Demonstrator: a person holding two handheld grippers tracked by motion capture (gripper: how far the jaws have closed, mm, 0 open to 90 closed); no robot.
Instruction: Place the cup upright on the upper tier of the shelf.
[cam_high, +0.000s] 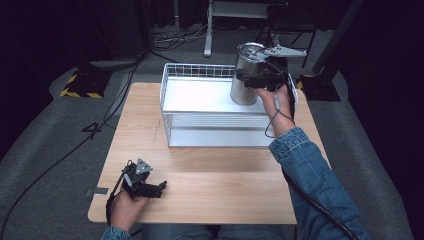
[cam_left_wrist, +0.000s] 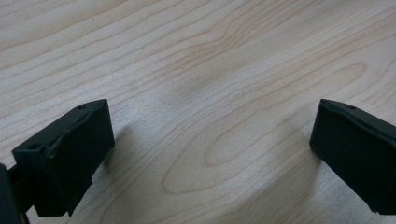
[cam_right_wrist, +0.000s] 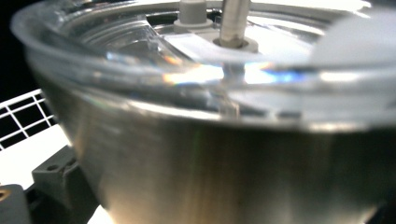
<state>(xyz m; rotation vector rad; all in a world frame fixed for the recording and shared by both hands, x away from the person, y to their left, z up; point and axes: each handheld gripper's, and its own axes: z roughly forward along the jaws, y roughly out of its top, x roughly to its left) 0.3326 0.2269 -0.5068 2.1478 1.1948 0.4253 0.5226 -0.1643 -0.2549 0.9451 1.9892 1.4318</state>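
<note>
1. One shiny steel canister with a clear lid (cam_high: 247, 75) is clamped in my right claw (cam_high: 260, 80), over the white wire basket (cam_high: 172, 95).
2. My left claw (cam_high: 150, 189), jaws apart, rests on the pale wooden tabletop (cam_high: 210, 180).
3. Risk: smooth metal may slip and strike the basket rim.

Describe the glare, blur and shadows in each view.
Right gripper view: the steel canister is close and blurred, with bright glare on its clear lid. Left gripper view: sharp wood grain, soft shadows under the jaws. High view: lit table, dark surroundings.
</note>
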